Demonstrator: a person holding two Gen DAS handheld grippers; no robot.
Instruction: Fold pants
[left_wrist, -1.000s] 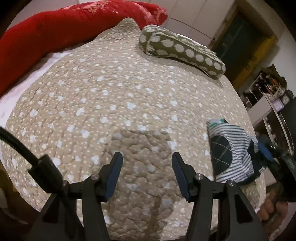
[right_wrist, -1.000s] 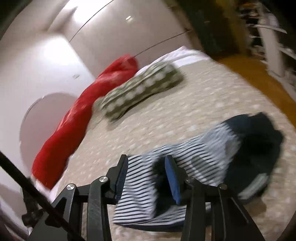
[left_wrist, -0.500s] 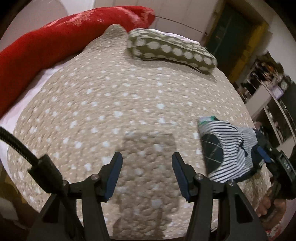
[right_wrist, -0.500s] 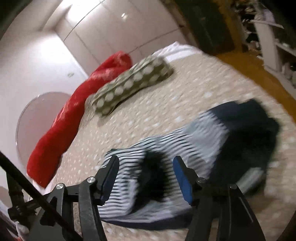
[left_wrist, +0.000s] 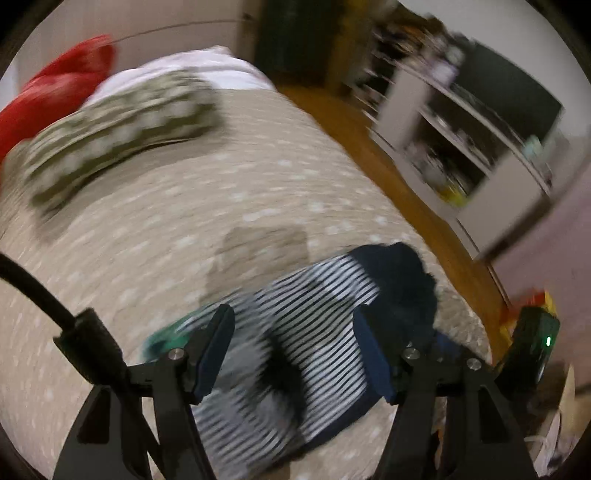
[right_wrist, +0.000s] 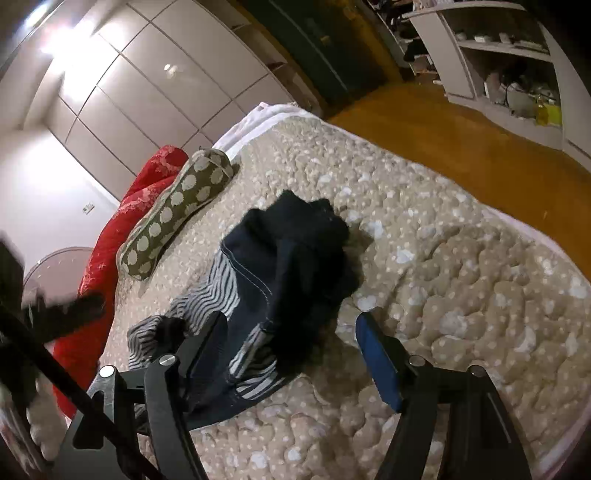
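Our left gripper (left_wrist: 293, 347) has black angular arms, blue pads (left_wrist: 371, 350) inside the fingers, silver screws (left_wrist: 176, 353) at the joints, and a thick black cable (left_wrist: 44, 299). Our right gripper (right_wrist: 288, 354) looks the same: black frame, blue pad (right_wrist: 376, 363), silver screws (right_wrist: 166, 359).

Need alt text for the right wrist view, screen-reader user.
The open right gripper hovers over crumpled pants, dark navy with a striped section, lying in a heap on a beige dotted bedspread. Behind them lie a green dotted pillow and a red blanket, with white wardrobe doors and wooden floor beyond.
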